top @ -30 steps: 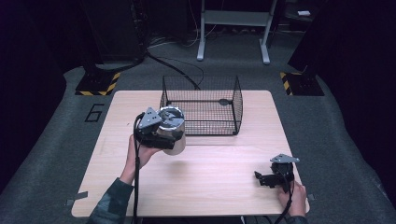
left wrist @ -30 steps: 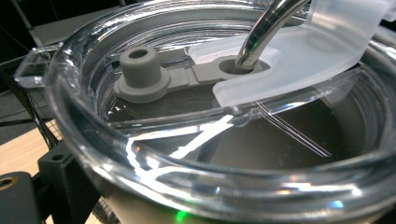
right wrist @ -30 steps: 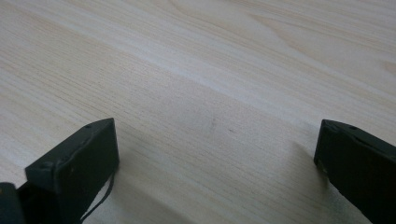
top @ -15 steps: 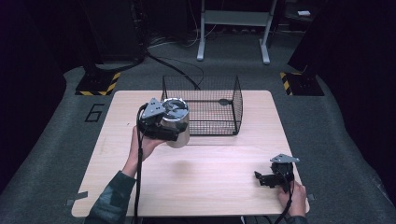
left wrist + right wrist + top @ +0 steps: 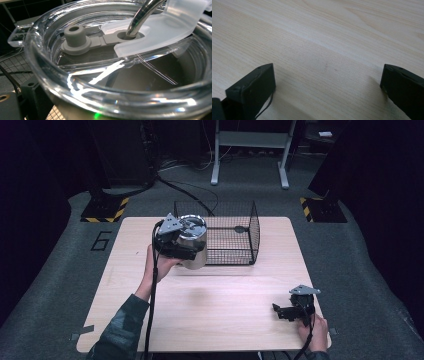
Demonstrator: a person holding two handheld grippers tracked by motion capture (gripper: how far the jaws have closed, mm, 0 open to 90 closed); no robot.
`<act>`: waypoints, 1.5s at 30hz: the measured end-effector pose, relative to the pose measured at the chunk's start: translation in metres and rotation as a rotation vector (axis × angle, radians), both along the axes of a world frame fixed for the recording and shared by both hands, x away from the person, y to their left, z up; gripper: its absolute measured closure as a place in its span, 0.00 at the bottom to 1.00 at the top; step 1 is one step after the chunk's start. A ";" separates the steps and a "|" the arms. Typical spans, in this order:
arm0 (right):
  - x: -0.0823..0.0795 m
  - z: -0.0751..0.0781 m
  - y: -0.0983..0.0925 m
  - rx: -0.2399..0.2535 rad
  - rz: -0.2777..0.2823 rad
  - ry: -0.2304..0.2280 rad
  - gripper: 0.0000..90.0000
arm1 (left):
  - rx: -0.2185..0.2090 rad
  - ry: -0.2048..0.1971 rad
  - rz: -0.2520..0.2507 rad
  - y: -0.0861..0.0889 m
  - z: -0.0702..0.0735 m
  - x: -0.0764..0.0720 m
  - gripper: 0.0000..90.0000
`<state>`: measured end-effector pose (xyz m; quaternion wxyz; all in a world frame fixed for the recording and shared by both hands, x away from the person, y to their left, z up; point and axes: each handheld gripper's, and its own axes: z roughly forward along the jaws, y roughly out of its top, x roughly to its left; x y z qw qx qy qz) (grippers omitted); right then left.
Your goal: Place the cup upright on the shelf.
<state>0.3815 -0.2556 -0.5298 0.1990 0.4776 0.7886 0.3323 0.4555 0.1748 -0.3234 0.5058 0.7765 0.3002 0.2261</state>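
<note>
Pale wood grain runs across the table (image 5: 210, 315), the widest thing in the high view, and it lies directly under the right gripper's jaws in the right gripper view. Next in size is the black wire basket (image 5: 227, 237), standing on the far half of the table, just beyond the left gripper's jaws and well apart from the right gripper's.

The steel tumbler (image 5: 192, 245) is held off the table by the left gripper (image 5: 175, 247), whose jaws clasp its side; it hangs upright at the basket's near left corner, partly overlapping the wire wall in the high view. In the left gripper view the tumbler's clear lid (image 5: 75, 82) rises directly in front of the jaws, very close. A frosted flap (image 5: 160, 30) lies over the lid's far side, a metal straw (image 5: 142, 15) passes through a hole in a grey rubber strip, and the grey stopper (image 5: 74, 38) at the strip's other end stands free beside it.

The right gripper (image 5: 290, 312) rests low at the near right corner of the table. Its jaws stand spread wide with bare wood between them and nothing held; its fingertips (image 5: 253, 83) are down near the surface.
</note>
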 end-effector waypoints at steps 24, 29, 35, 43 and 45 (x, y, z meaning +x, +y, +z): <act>0.000 0.000 0.000 0.003 -0.006 0.002 0.00 | 0.018 -0.014 0.037 -0.023 0.019 0.038 0.05; -0.001 0.000 0.000 0.003 -0.008 0.003 0.00 | 0.013 -0.009 0.074 -0.026 0.019 0.053 0.05; 0.000 0.000 0.000 0.005 -0.005 -0.005 0.00 | 0.000 0.004 0.112 -0.028 0.014 0.068 0.05; 0.000 0.000 0.001 0.007 -0.015 -0.001 0.00 | -0.020 0.028 0.155 -0.035 0.004 0.088 0.05; 0.000 0.000 0.001 0.007 -0.015 -0.001 0.00 | -0.028 0.027 0.157 -0.036 0.004 0.091 0.05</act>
